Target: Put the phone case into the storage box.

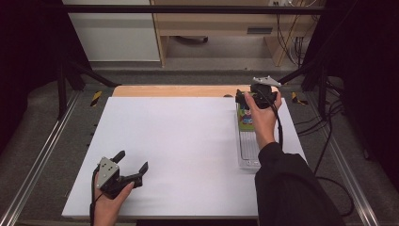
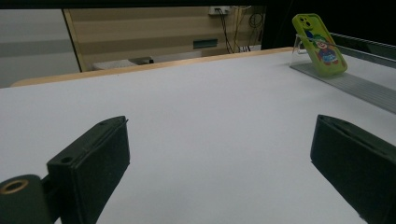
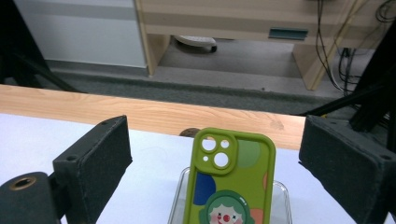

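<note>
A green phone case [image 1: 244, 120] with a cartoon clown on its back leans upright on a clear stand [image 3: 281, 200] at the far end of a long clear tray [image 1: 248, 153] on the table's right side. My right gripper [image 1: 242, 99] hovers over it. In the right gripper view the case [image 3: 231, 177] stands between and just beyond the open jaws of that gripper [image 3: 215, 122], and neither pad touches it. My left gripper [image 1: 132, 161] rests open near the front left of the table with nothing between its jaws. From there the case [image 2: 320, 44] shows far off at upper right.
A white board [image 1: 179, 141] covers the table, with a strip of wood [image 1: 174, 90] along its far edge. Black frame posts and cables stand at both sides. A wooden desk and a white cabinet lie beyond the table.
</note>
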